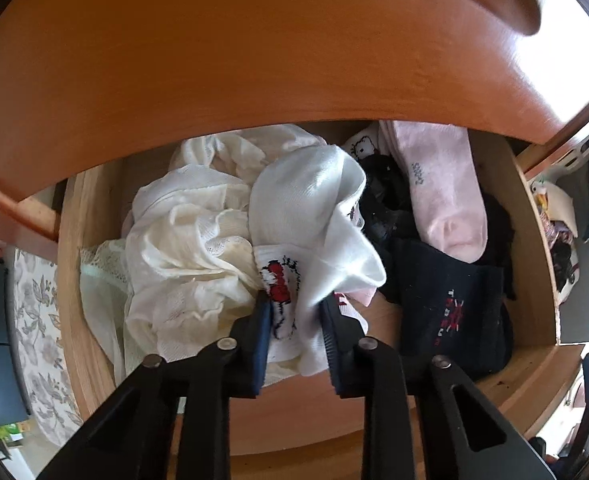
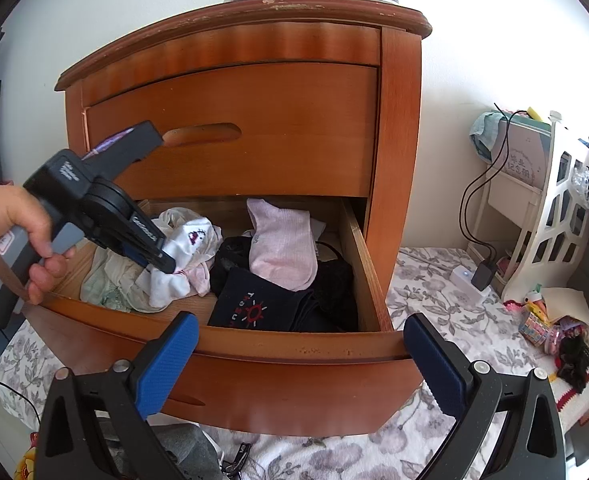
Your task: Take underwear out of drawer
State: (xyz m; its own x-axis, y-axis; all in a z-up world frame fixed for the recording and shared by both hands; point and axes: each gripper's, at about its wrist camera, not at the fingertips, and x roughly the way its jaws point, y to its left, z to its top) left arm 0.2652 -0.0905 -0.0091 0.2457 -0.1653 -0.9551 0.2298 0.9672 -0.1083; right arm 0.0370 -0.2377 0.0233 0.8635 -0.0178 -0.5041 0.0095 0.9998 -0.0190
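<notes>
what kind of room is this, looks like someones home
Most likely a bedroom at home: a wooden nightstand stands with its lower drawer pulled open, full of socks and underwear, next to a floral bedspread.

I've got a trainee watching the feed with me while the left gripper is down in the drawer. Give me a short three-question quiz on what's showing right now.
1. True or false: the left gripper has white cloth between its fingers.
2. Which sits furthest right in the open drawer? A) cream underwear B) white sock with a red print C) dark sock with a red sun
3. In a word, how do the right gripper fingers stand?

Key
1. True: the blue fingers pinch the white sock.
2. C. The pink sock lies partly over it.
3. Open, with nothing between them, in front of the drawer.
</notes>
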